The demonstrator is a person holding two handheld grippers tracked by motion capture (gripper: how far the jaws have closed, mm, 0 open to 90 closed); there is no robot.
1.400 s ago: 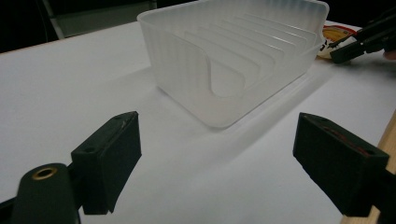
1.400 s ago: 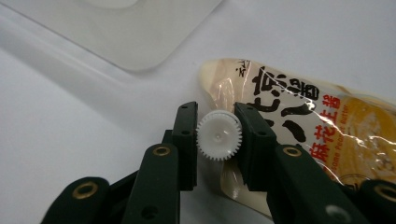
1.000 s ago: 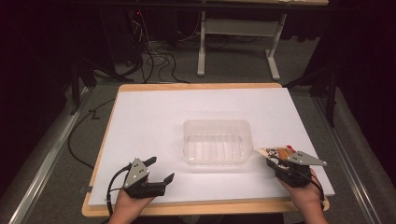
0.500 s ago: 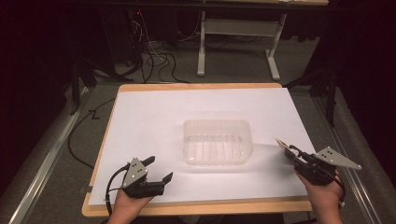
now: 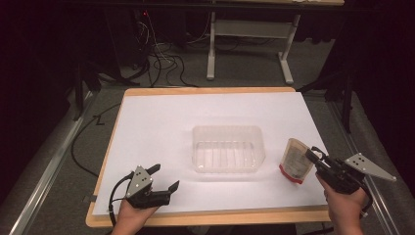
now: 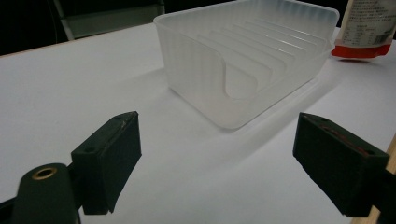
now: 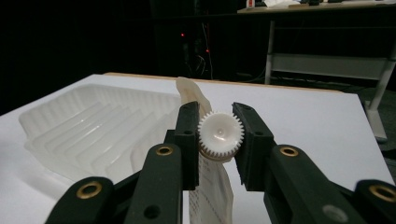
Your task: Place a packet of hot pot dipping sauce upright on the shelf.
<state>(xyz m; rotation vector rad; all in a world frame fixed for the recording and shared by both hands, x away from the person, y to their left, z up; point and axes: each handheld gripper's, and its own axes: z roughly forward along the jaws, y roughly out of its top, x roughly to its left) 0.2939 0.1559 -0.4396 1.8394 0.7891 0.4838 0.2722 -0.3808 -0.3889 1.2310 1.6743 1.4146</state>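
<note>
One spouted pouch [image 5: 295,166] now hangs from your right gripper [image 5: 313,155], which pinches its white ribbed cap [image 7: 219,135] between both pads. A second ago the pouch lay flat across the gripper near the table's front edge; now it stands upright, just right of the clear plastic tray [image 5: 228,148], so you look ready to carry it over the rim. Your left gripper [image 5: 164,180] rests unmoved, jaws spread wide and empty.

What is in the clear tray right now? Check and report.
Empty. The clear tray shows only its bare ribbed floor; the spouted pouch hangs outside it to the right, held by its cap in the right hand-held gripper.
</note>
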